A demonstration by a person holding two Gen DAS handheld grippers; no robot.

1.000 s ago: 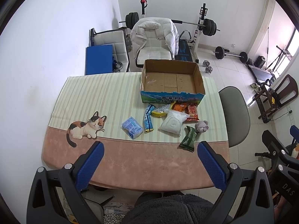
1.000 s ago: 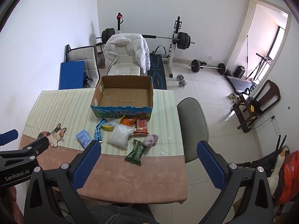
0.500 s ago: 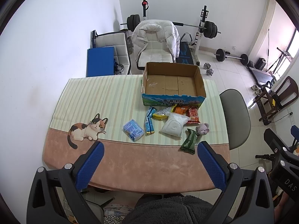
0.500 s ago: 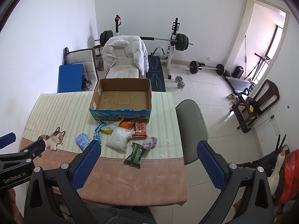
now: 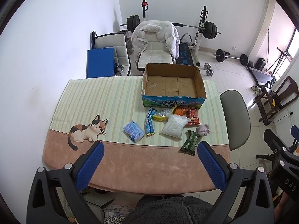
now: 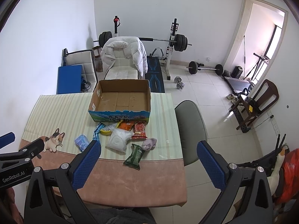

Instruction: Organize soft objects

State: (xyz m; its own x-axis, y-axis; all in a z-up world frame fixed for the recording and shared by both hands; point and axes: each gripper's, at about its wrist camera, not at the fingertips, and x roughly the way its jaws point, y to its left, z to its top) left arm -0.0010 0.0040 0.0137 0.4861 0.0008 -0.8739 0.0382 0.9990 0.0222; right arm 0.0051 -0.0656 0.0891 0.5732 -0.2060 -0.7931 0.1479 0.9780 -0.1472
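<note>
An open, empty cardboard box (image 5: 172, 85) stands far on the desk; just near it lie a white pouch (image 5: 173, 126), green packet (image 5: 190, 140) and grey plush (image 5: 202, 130).

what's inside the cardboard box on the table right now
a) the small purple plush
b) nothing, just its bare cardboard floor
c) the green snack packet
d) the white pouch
b: the cardboard box shows only its bare brown floor, while the white pouch, the green snack packet and the small purple plush all lie on the tablecloth in front of it.
</note>
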